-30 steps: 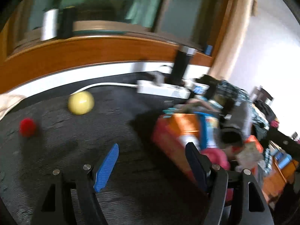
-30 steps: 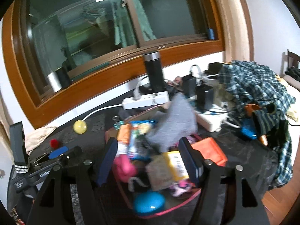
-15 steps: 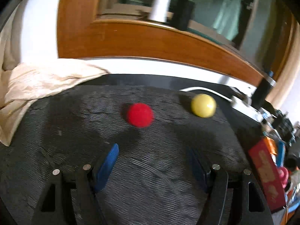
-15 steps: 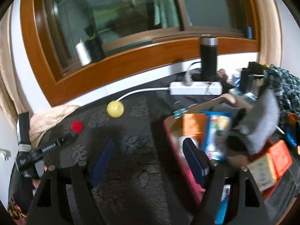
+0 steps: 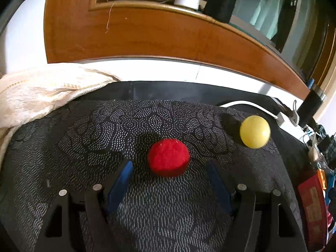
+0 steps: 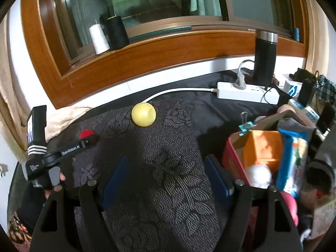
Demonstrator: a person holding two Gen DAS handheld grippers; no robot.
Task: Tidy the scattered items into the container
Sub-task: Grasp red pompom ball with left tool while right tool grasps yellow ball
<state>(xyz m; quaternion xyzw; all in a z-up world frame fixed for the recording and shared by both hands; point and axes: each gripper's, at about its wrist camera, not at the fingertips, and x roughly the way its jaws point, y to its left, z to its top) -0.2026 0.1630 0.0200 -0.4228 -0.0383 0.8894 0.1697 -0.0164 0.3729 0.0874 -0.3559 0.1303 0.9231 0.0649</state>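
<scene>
Red pompom [image 5: 168, 157]: fuzzy, round, lying on desk [image 5: 63, 147] just ahead of my left tongs [image 5: 169, 175], between spread blue tips, not touched. Yellow ball [image 5: 255, 131]: smooth, glossy, near pompom, to its right. My right tongs [image 6: 164, 171] spread wide, grasping nothing, over bare cloth. Red container [image 6: 231, 157] at right, crammed: orange box [image 6: 262, 147], blue packet [image 6: 294, 157], white ball [image 6: 259, 175]. Desk covered in dark patterned cloth; wooden window frame [image 5: 147, 35] behind; white power strip [image 6: 247, 93] by wall.

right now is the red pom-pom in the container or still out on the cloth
Out. The red pom-pom lies on the dark patterned cloth, just ahead of the open left gripper, untouched; the container sits apart.
</scene>
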